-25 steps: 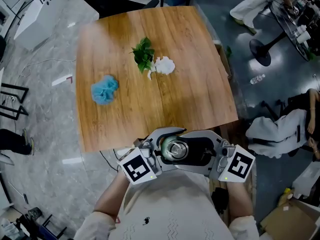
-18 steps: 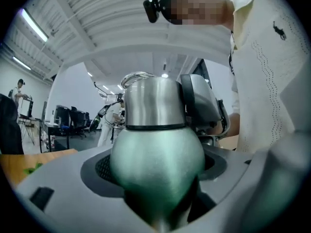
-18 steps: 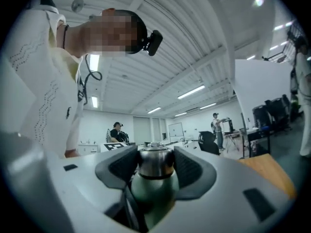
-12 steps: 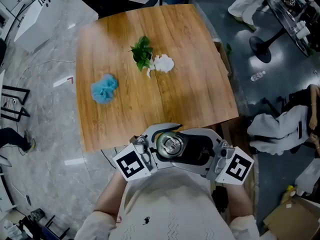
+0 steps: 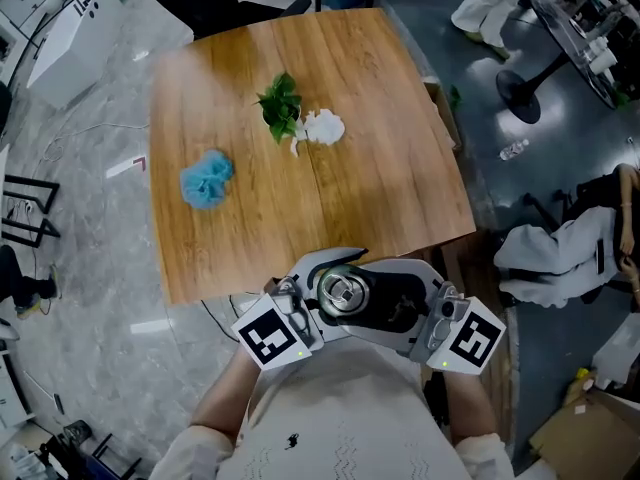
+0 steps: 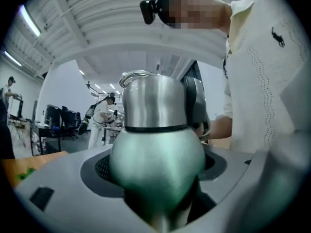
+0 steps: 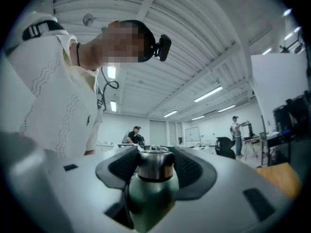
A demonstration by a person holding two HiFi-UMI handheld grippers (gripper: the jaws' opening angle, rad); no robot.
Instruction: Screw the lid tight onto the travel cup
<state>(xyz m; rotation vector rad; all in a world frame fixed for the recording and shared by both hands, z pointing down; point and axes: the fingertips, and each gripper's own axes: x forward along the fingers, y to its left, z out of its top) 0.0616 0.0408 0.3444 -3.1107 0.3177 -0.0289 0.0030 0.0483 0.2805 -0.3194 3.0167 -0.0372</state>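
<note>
The travel cup [image 5: 343,293] has a green body [image 6: 158,154] and a steel lid [image 6: 153,101]. It is held upright close to the person's chest, in front of the table's near edge. My left gripper [image 5: 318,286] is shut on the green body, which fills the left gripper view. My right gripper [image 5: 385,303] comes in from the right. The cup [image 7: 151,186] sits low between its jaws, with the steel lid [image 7: 154,165] rising between the dark pads [image 7: 192,171]. The cup's base is hidden.
The wooden table [image 5: 380,188] lies ahead with a green sprig [image 5: 280,106], a crumpled white piece [image 5: 325,128] and a blue fluffy ball [image 5: 206,179] on it. A person [image 5: 565,248] sits at the right, and dark chairs stand beyond the far edge.
The left gripper's marker cube swung slightly left, then back. The cup stays in both grips at the same spot by the chest.
</note>
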